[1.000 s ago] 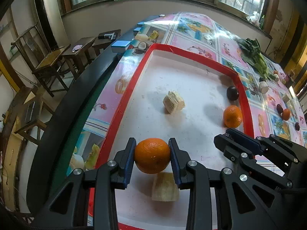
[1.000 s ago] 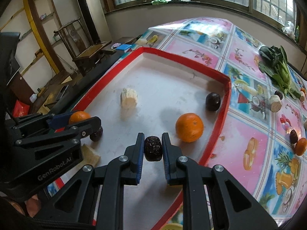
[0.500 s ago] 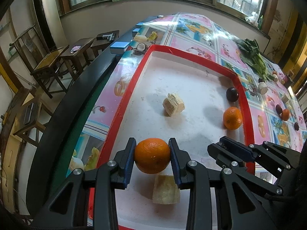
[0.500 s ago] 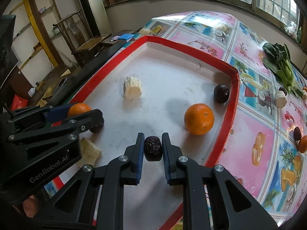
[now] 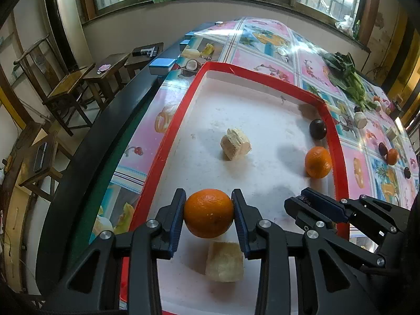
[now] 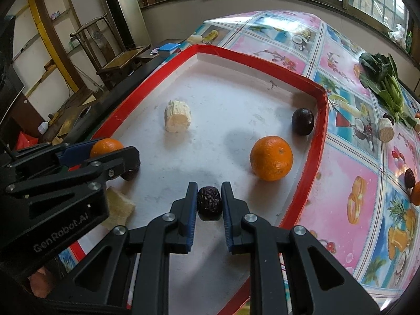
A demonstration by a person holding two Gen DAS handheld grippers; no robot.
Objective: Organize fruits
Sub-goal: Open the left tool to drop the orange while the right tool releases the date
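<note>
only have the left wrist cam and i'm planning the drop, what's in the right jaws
observer: The right gripper is shut on a dark, wrinkled date.
operator: anything near my left jaws i can't see
observer: Yes. A small dark fruit lies on the tray, partly hidden by the left gripper that holds the orange.
operator: is the date touching the tray
observer: I cannot tell; the right wrist view only shows it clamped between the jaws over the white floor.

We see a table (image 6: 341,60) with a fruit-print cloth, bearing a red-rimmed tray (image 6: 319,120), greens (image 6: 383,78) and loose fruit (image 5: 392,156)
</note>
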